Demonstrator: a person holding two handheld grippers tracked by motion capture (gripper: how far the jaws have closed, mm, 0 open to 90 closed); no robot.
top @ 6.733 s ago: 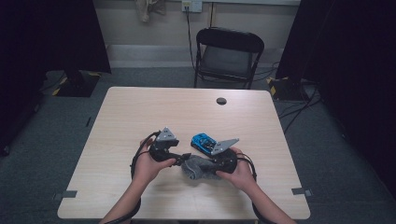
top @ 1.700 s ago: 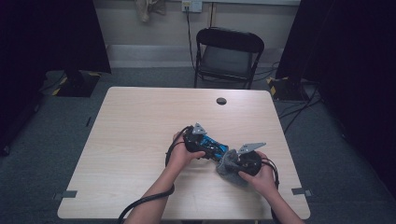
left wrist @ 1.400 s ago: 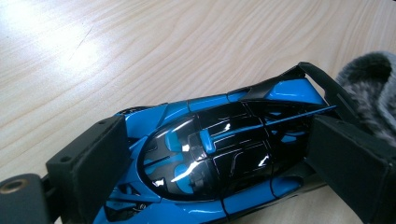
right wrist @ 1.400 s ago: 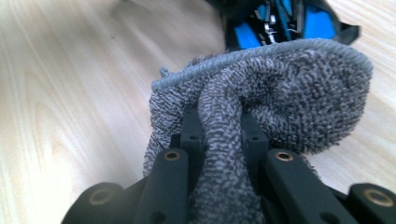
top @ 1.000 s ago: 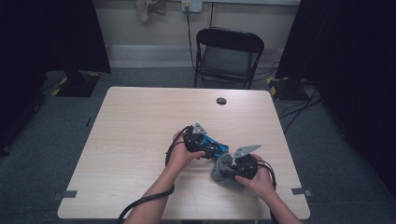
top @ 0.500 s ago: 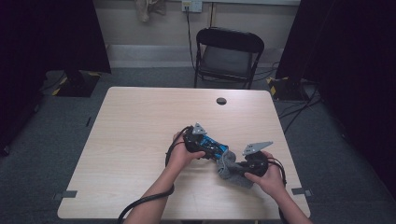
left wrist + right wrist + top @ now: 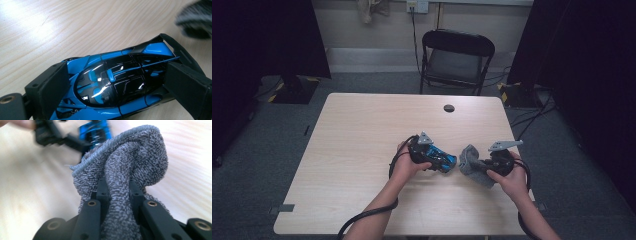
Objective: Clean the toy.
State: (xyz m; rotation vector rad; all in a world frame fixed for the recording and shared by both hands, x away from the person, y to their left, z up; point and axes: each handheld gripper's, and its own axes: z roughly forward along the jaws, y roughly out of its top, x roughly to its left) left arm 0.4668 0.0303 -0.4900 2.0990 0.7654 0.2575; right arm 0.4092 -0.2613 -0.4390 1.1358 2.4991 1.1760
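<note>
pale wood table point(image 7: 362, 150), black chair point(image 7: 455, 60) behind; left fingers clamp blue car point(image 7: 120, 82), right pinch grey cloth point(image 7: 130, 177)

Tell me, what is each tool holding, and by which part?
The left tool clamps the blue toy car across its body. The right tool pinches a bunched fold of the grey cloth.

Light wooden table point(image 7: 362, 150) with a small black round cap point(image 7: 449, 108) near its far edge, black folding chair point(image 7: 455, 60) behind that edge, grey carpet floor point(image 7: 272, 150) around.
</note>
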